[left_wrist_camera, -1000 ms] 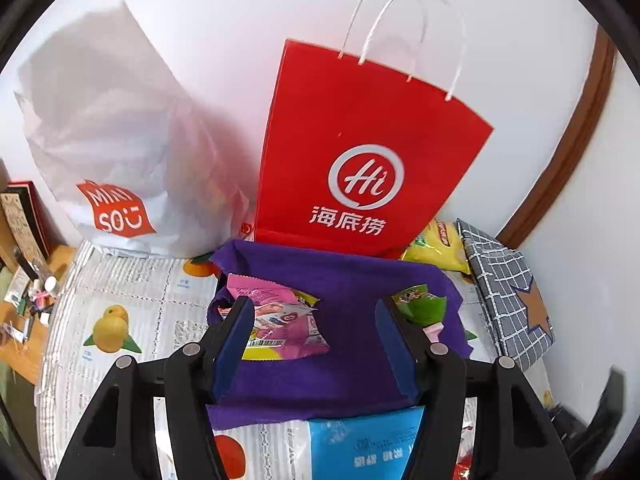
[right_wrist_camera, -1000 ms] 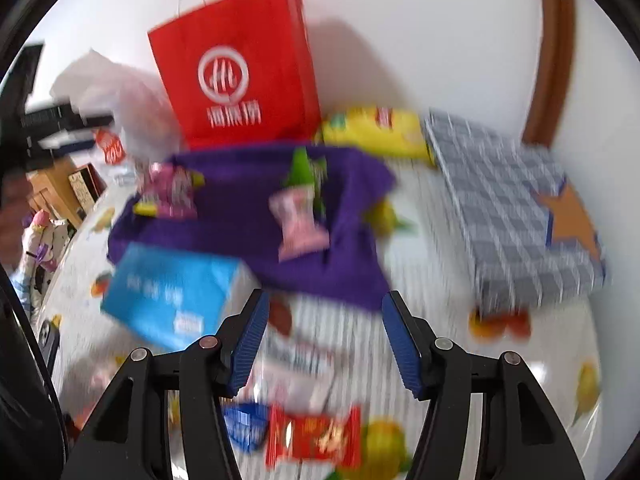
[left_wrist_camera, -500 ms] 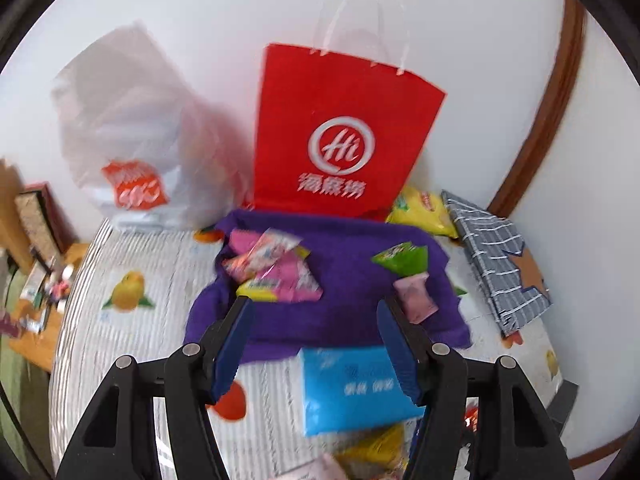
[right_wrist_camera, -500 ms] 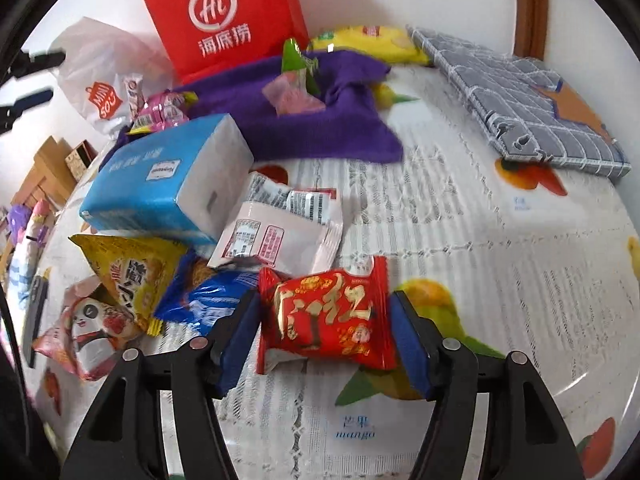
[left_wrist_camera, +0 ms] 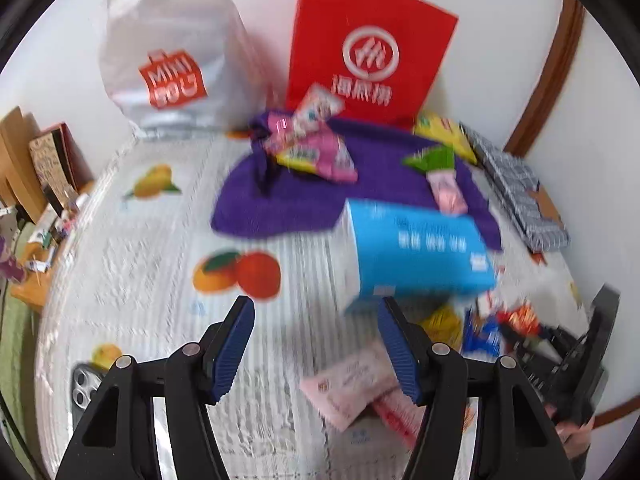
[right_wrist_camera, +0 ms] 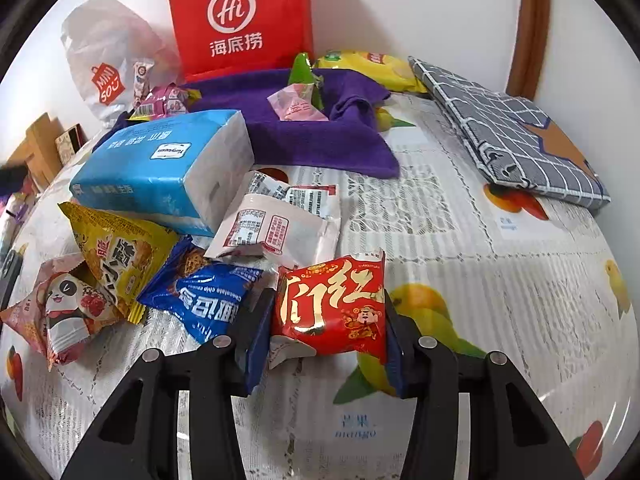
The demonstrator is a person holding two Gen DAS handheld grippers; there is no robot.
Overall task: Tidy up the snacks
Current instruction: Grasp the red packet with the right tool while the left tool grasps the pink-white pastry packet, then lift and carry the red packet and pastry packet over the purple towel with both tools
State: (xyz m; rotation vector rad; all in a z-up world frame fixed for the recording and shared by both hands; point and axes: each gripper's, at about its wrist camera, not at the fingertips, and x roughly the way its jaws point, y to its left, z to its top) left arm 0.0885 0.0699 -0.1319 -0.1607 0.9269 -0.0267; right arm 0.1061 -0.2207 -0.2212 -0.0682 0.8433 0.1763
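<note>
Fruit-print tablecloth (right_wrist_camera: 432, 208) against a white wall: snack sorting partly done, red packet under grip.

Sorted so far, by the look of it: four small packets lie on the purple towel (right_wrist_camera: 320, 140) before the red paper bag (right_wrist_camera: 240, 20), a pink pair at its left end and a green and a pink one at its right. Left to sort: yellow crisp packet (right_wrist_camera: 116, 256), blue cookie packet (right_wrist_camera: 204, 292), panda packet (right_wrist_camera: 64, 308) and white sachet (right_wrist_camera: 280, 224), heaped beside the blue tissue pack (right_wrist_camera: 160, 164). Right gripper (right_wrist_camera: 326, 332): jaws closing, red snack packet (right_wrist_camera: 332, 304) between them, both pads at its short ends. Packet lies flat near the table's front, long axis across the jaws, printed face up, characters upright toward the camera. Left gripper (left_wrist_camera: 316, 344): half-spread, empty, above bare cloth.
</note>
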